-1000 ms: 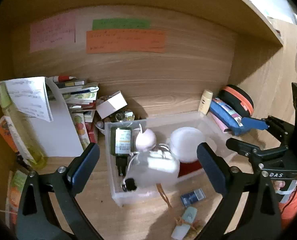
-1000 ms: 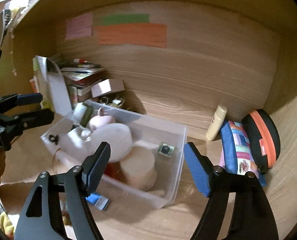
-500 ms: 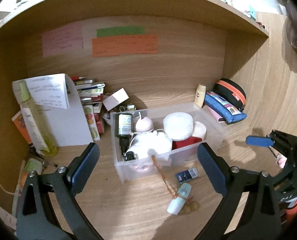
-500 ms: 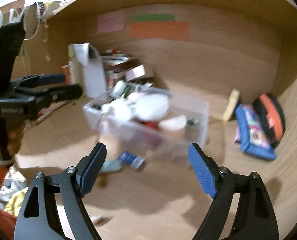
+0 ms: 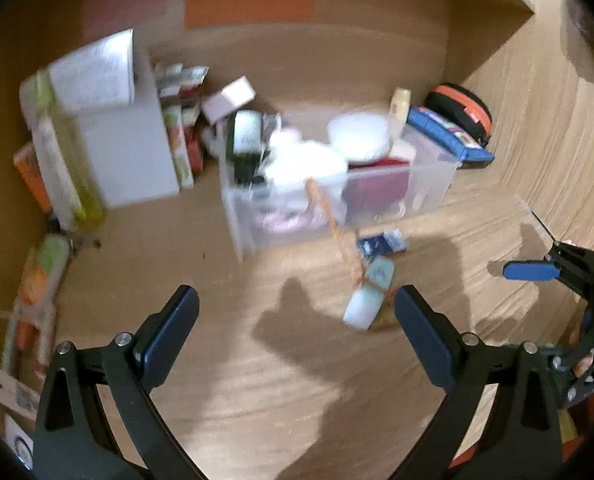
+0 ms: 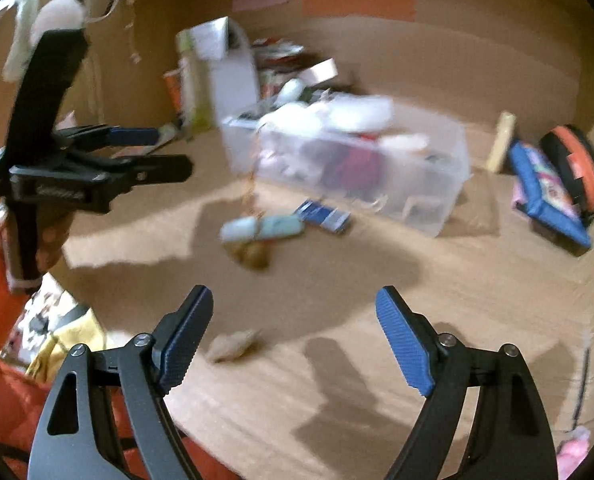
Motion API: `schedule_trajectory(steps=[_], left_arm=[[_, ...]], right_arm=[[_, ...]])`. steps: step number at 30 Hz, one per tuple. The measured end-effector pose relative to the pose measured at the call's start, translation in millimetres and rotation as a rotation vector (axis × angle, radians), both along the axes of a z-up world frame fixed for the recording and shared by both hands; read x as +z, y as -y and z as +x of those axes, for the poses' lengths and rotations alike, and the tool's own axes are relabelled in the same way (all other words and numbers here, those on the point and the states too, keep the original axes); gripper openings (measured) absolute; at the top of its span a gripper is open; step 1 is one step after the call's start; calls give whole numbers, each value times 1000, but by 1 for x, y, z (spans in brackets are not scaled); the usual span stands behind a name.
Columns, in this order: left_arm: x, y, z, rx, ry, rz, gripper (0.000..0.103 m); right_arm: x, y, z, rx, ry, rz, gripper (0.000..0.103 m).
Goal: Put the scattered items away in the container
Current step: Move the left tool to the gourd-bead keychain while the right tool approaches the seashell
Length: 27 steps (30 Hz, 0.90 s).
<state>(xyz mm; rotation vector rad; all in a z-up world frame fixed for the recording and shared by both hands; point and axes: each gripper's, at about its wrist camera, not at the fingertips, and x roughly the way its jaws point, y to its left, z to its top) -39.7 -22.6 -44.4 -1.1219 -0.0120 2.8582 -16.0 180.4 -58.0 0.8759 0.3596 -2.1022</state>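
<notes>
Both grippers are spread, empty. The tube (image 6: 261, 229) lies ahead-left of the right gripper (image 6: 293, 340), long axis crosswise; the left gripper (image 5: 297, 328) is judged nearer.

A container (image 5: 437, 184) is set on the desk (image 5: 225, 360) before the back panel (image 5: 337, 52), with several items piled in it. Just before its front wall a small packet (image 5: 383, 242) is laid, and nearer still a tube (image 5: 369, 294) with a cord (image 5: 333, 220) across it. Left of the container, stacked books (image 5: 181, 136) and a folder (image 5: 129, 152) are stood. To its right, a pouch (image 5: 447, 138) is leaned against a round case (image 5: 463, 112), with a small bottle (image 5: 399, 108) behind the container's far corner.
</notes>
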Motion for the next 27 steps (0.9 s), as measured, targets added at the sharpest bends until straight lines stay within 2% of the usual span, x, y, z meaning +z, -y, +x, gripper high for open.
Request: schedule_trajectory(steps=[6,9,11,14,15,17,20,21,23,24,27], left_arm=[[-22,15,7,42,71,83,99],[-29,17,9,41,97,116,99],[-31,14,10,33,106,121,99],[-32,7,10,16,104,122,99],[-31,4,10,9,100,121,99],[-31,-2,8,-4,98,124,99],[-32,-13,3,-42,103,131,99],[-33,-20,2,-59,106,125,98],[-35,-31,0,-89,113,106,89],[-36,-38,-2,-108,123,92,81],[-43,-55,-8,-168,165,103,80]], right_arm=[[-18,14,20,82,-6,49,77],[-25,20,22,104,5,66,66],[-30,23,22,111,23,71,54],[-31,25,20,102,25,67,51],[-31,25,20,95,22,68,47],[-30,27,20,95,13,67,31],[-30,25,18,87,9,64,31],[-30,24,18,78,4,64,31],[-27,18,14,57,-2,57,28],[-25,15,12,48,2,49,26],[-19,0,-1,-1,22,15,20]])
